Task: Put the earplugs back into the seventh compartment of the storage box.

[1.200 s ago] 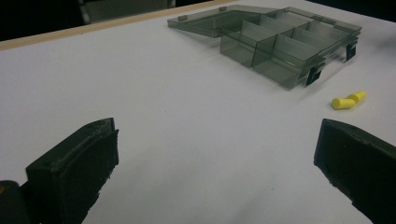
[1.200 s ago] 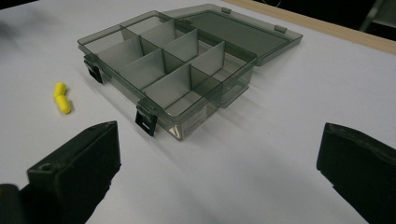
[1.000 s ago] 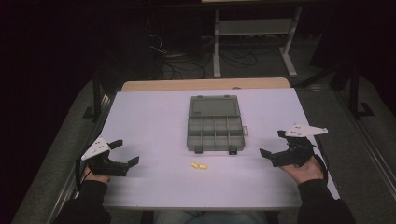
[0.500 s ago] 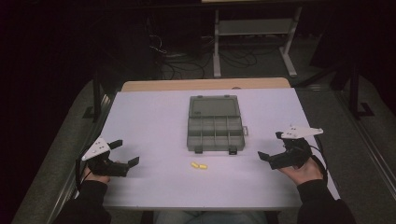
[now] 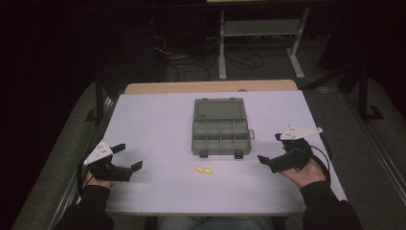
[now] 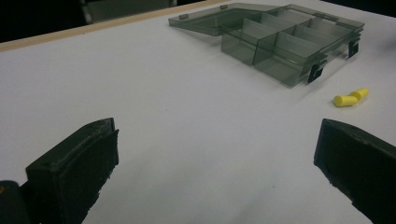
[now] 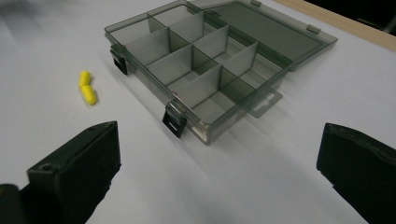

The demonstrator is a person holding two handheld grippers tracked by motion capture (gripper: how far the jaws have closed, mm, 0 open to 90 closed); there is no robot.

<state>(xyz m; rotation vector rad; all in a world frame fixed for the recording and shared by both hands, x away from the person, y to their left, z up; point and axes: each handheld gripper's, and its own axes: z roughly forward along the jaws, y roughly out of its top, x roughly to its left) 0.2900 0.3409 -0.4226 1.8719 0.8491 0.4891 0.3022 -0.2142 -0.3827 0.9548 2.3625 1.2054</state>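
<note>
A grey see-through compartment box (image 5: 220, 136) lies open at the table's middle, its lid (image 5: 219, 109) folded flat on the far side and its compartments looking empty. Two yellow earplugs (image 5: 204, 169) lie side by side just in front of it. My left gripper (image 5: 130, 156) stands open near the front left, holding nothing. My right gripper (image 5: 269, 148) stands open at the front right, beside the box's near right corner, also holding nothing. The left gripper view has the box (image 6: 285, 46) and earplugs (image 6: 350, 97) ahead to the right. In the right gripper view, the box (image 7: 205, 65) sits straight ahead with the earplugs (image 7: 87, 87) to its left.
The white table top (image 5: 158, 124) has a wooden strip (image 5: 210, 86) along its far edge. Beyond it, in the dark, stand a metal shelf frame (image 5: 261, 28) and cables on the floor. Grey floor mats run along both sides of the table.
My right gripper has shifted a little left and nearer the table's front edge, toward the box's corner. The left gripper has barely moved.
</note>
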